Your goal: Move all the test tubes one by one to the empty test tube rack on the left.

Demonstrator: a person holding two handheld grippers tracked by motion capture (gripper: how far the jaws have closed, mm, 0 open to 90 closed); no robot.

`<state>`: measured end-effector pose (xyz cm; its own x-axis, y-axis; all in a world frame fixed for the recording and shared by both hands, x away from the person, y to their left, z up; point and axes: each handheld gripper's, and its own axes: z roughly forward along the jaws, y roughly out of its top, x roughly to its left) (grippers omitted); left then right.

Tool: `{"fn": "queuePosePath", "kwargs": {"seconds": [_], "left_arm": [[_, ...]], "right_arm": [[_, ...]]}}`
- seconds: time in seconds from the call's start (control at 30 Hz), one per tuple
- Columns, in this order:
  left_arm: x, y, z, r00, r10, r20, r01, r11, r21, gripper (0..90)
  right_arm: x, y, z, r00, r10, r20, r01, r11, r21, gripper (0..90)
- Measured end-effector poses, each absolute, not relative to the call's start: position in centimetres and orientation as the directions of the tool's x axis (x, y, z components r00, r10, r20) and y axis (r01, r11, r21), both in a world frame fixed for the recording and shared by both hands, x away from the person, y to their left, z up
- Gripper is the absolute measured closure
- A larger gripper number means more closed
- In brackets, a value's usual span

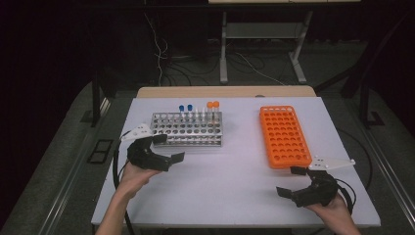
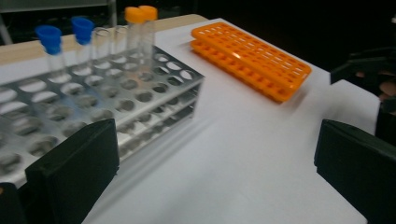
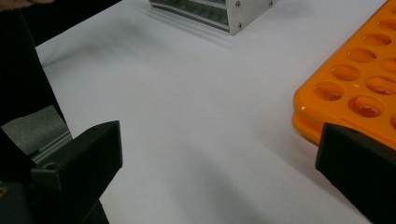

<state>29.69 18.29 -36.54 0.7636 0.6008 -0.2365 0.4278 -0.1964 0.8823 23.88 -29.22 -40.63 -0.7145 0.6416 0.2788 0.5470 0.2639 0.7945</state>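
Observation:
A silver metal tube rack (image 1: 186,129) stands at the back left of the white table (image 1: 235,171). Along its far row stand two blue-capped tubes (image 1: 185,108), two orange-capped tubes (image 1: 213,105) and some clear uncapped ones between them. An empty orange rack (image 1: 285,135) lies to the right. My left gripper (image 1: 169,148) hovers open at the metal rack's near left corner, with nothing between its jaws. In the left gripper view the metal rack (image 2: 93,98) is just past the left jaw. My right gripper (image 1: 291,181) is open and empty near the orange rack's (image 3: 364,88) front end.
Bare white tabletop lies between the two racks and in front of them. A wooden strip (image 1: 225,91) edges the table's far side. Behind it are cables and the legs of another table (image 1: 223,54) on the dark floor.

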Motion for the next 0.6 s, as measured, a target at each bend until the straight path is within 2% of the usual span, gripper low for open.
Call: {"fn": "queuePosePath", "kwargs": {"seconds": [0.33, 0.6], "left_arm": [[26.8, 16.9, -40.3, 0.792, 0.563, -0.234, 0.439, -0.260, 0.860, 0.0], [25.9, 16.8, -41.4, 0.798, 0.551, -0.244, 0.449, -0.274, 0.850, 0.0]], "right_arm": [[23.6, -28.9, -40.7, -0.718, 0.638, 0.278, 0.543, 0.264, 0.797, 0.1], [23.6, -29.1, -40.9, -0.713, 0.646, 0.275, 0.537, 0.249, 0.806, 0.2]]}}
